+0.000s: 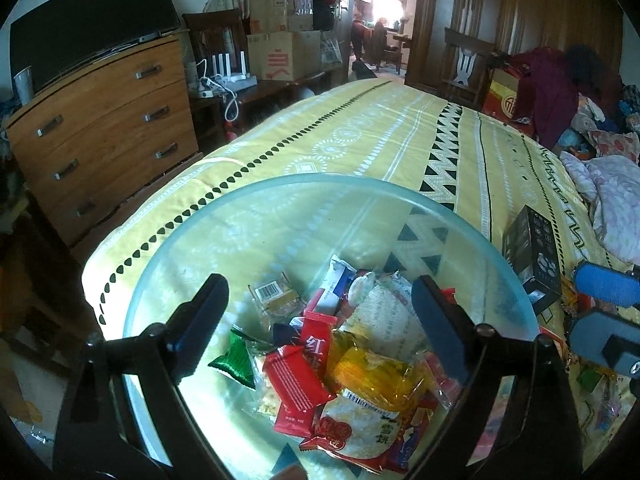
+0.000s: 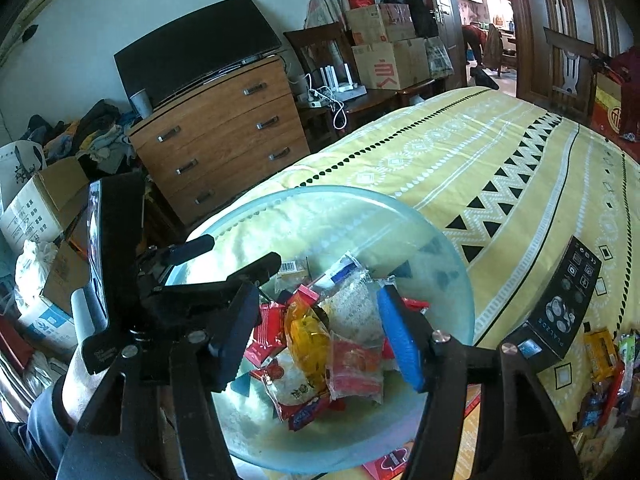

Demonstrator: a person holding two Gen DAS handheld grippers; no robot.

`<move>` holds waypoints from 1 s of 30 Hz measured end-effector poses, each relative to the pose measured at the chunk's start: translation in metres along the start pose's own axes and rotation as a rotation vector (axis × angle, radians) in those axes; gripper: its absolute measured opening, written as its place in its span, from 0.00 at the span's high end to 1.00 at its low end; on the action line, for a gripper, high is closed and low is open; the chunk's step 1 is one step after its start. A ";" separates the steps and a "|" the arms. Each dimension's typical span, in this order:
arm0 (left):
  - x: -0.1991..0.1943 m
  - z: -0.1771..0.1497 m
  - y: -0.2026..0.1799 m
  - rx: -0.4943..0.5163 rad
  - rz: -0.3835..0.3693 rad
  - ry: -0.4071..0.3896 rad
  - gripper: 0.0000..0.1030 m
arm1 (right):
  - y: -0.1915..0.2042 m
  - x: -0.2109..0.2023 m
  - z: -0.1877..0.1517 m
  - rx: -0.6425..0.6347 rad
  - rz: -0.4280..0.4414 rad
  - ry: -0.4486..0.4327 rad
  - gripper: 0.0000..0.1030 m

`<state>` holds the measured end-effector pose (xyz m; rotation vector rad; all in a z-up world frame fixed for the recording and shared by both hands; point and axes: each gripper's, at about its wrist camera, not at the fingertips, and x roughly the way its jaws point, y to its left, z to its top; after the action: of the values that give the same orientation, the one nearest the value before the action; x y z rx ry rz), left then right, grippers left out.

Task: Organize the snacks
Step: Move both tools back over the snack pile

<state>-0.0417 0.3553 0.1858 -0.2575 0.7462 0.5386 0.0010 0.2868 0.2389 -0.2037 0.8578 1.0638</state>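
A wide clear glass bowl (image 1: 280, 184) (image 2: 448, 240) sits on the yellow patterned bedspread (image 1: 360, 136) and holds a heap of wrapped snacks (image 1: 352, 364) (image 2: 320, 344): red packets, a yellow one, a green one and white rice crackers. My left gripper (image 1: 320, 328) hangs over the heap with its jaws wide apart and nothing touching its pads. Over the same bowl from the right, my right gripper (image 2: 320, 340) stands open above the yellow packet (image 2: 306, 332), pads clear of it. More loose snacks (image 2: 604, 356) lie on the bed to the right of the bowl.
A black product box (image 1: 534, 252) (image 2: 560, 312) stands just right of the bowl. Left of the bed are a wooden dresser (image 1: 108, 120) with a TV (image 1: 92, 20), cardboard boxes (image 2: 44, 204) and a cluttered floor. Clothes and bedding (image 1: 612, 200) pile up at the far right.
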 end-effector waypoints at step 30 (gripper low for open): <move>-0.029 -0.009 -0.026 0.019 -0.003 -0.066 0.00 | -0.027 -0.067 -0.070 0.075 -0.037 -0.044 0.36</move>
<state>-0.0500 0.3194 0.2009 -0.2220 0.6869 0.5343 -0.0268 0.1903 0.2331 -0.1319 0.8498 0.9963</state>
